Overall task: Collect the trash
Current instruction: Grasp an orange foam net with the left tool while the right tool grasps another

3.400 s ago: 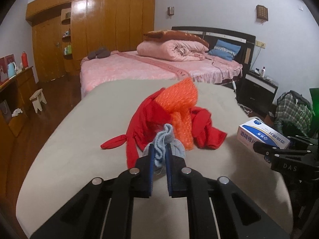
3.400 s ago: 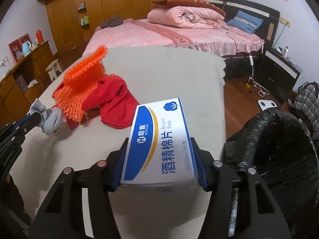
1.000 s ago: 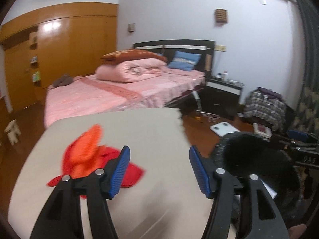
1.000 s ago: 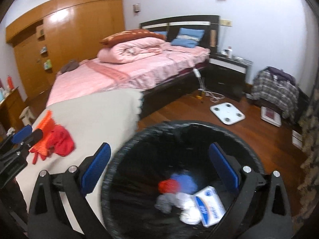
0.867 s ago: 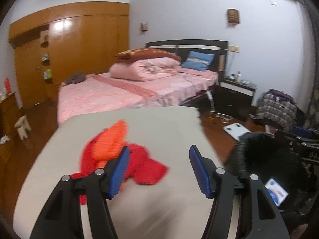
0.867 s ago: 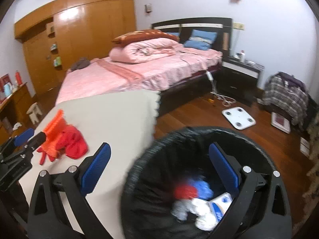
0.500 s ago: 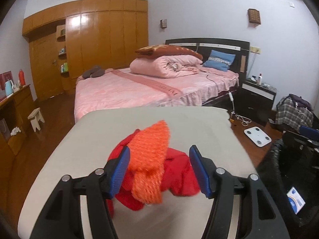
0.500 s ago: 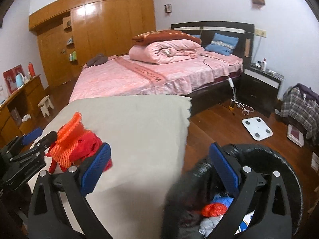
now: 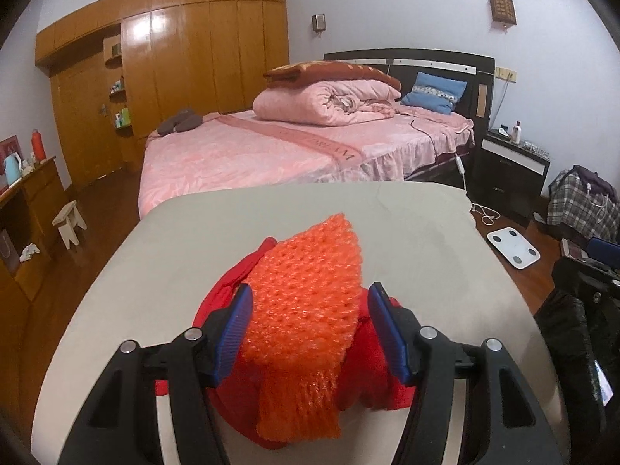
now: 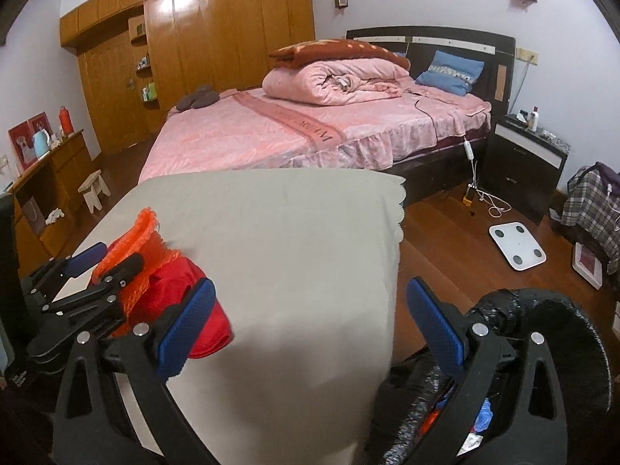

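1. Your left gripper (image 9: 310, 329) has its blue pads set wide on either side of the orange knitted mesh piece (image 9: 306, 302). They are not pressing, so nothing is held. The spread looks chosen to take the mesh across its width.
2. That mesh lies draped over the crumpled red cloth (image 9: 372, 372), at 12 o'clock of your left gripper, both resting on the beige cloth-covered counter (image 9: 418, 255). A deep pinch would likely catch the red layer too.
3. Your right gripper (image 10: 310, 325) is spread wide and empty above bare counter, with the pile at its 10 o'clock.
4. The black-bagged round trash bin (image 10: 562, 317) stands at your right gripper's 4 o'clock, just off the counter's right edge, so a carry there is short.
5. Beyond the pile the counter is bare to its scalloped far edge; the pink-covered bed (image 9: 271, 151) lies past it.
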Demonstrator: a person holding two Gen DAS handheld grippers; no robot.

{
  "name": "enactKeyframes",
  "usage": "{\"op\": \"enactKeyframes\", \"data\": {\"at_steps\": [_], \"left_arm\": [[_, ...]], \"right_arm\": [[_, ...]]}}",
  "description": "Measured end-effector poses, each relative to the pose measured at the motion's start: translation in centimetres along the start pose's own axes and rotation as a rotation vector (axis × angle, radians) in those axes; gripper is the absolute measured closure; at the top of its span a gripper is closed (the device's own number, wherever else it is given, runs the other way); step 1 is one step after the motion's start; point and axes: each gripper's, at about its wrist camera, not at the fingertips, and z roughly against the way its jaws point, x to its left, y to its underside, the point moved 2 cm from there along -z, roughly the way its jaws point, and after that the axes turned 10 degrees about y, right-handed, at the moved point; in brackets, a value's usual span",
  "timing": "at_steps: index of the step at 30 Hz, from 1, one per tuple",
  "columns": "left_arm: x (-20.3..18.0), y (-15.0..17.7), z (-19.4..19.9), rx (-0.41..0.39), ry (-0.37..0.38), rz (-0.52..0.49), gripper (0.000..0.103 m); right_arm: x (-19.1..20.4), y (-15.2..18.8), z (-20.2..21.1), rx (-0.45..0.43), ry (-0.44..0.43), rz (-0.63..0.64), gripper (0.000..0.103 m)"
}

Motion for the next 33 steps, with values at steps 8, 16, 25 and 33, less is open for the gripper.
{"op": "enactKeyframes", "data": {"at_steps": [8, 16, 25, 33], "left_arm": [[1.1, -0.1, 0.6, -0.022, 0.012, 0.031, 0.067], [1.8, -1.3, 3.3, -0.088, 0.037, 0.070, 0.084], [2.8, -1.7, 7.3, -0.158, 0.037, 0.100, 0.088], [5.4, -0.4, 9.0, -0.148, -0.042, 0.119, 0.088]], "right_arm": [[0.5, 0.4, -0.5, 0.014, -0.007, 0.000, 0.007], [0.8, 0.0, -0.4, 0.007, -0.020, 0.001, 0.007], [2.4, -0.1, 0.6, -0.015, -0.049, 0.016, 0.007], [5.4, -0.2, 1.2, -0.031, -0.109, 0.031, 0.007]]}}
